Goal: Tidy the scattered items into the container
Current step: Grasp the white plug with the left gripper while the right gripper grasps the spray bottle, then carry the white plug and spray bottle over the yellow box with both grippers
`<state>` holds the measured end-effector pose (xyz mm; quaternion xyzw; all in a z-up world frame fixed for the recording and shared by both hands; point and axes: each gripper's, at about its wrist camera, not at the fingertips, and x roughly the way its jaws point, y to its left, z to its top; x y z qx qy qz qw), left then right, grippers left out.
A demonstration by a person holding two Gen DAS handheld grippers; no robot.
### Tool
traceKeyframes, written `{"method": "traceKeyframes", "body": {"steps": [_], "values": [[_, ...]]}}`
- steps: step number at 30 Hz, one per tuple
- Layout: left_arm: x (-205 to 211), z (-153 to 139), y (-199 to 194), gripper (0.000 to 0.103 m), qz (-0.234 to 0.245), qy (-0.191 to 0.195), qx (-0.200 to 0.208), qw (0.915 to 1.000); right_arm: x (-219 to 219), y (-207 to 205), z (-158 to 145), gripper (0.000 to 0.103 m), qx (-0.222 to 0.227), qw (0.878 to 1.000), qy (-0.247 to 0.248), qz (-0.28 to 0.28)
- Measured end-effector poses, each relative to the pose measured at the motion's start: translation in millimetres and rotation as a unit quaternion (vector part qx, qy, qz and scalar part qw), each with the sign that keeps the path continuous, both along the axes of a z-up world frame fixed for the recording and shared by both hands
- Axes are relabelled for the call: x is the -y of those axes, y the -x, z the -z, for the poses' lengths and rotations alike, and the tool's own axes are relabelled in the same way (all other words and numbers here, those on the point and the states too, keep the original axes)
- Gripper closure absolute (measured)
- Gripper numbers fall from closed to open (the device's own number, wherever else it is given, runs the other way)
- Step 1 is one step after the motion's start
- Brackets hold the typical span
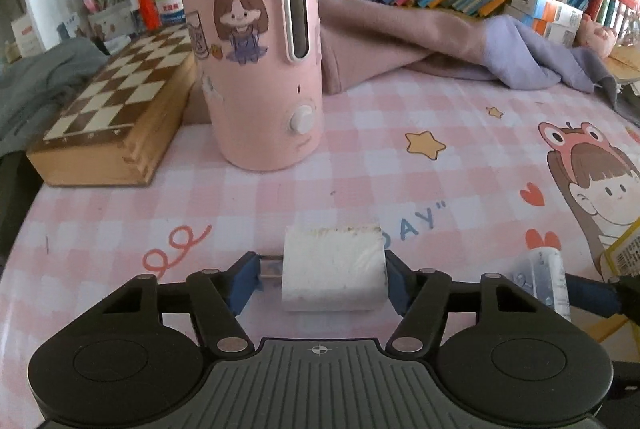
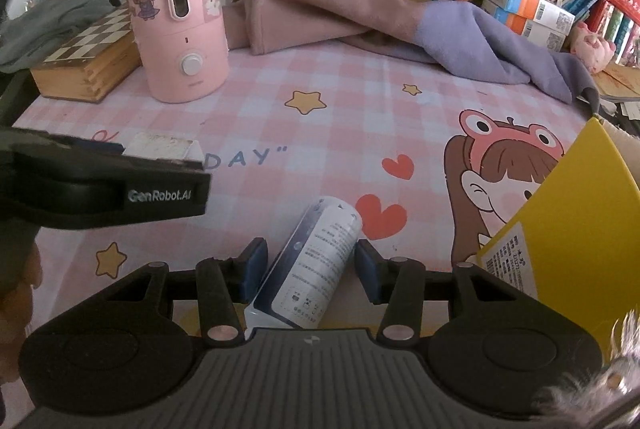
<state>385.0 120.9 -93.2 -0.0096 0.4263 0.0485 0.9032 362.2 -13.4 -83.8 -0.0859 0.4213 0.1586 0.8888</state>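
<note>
Two tongs are seen low over the pink checked tabletop [image 1: 400,157]. Between the blue pads of the left tongs [image 1: 320,279] a white block [image 1: 332,269] is placed near the front edge; the right pad touches it, a small gap is left at the other pad. The right tongs [image 2: 306,269] stand narrow around a white tube [image 2: 316,257], tilted, whether pressed cannot be told. A yellow container [image 2: 568,229] is seen at the right edge.
</note>
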Motion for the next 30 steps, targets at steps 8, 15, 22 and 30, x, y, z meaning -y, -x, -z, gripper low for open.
{"method": "traceKeyframes", "body": {"steps": [8,15,22,30], "values": [[-5.5,-8.0,11.1,0.039,-0.006,0.032,0.007,0.9994,-0.7,0.3,-1.7,0.072,-0.005,1.000,-0.012,-0.020],[-7.4,-29.9,30.4,0.039,-0.006,0.039,0.032,0.9987,1.0,7.3,-14.0,0.072,-0.003,0.999,-0.046,-0.025],[-10.1,-53.8,64.6,0.039,-0.009,0.050,0.056,0.9972,12.3,23.9,-40.3,0.072,0.017,0.997,-0.072,-0.027],[-10.7,-84.7,110.2,0.039,-0.005,0.067,0.090,0.9937,27.7,59.7,-76.3,0.072,0.058,0.994,-0.072,-0.065]]}}
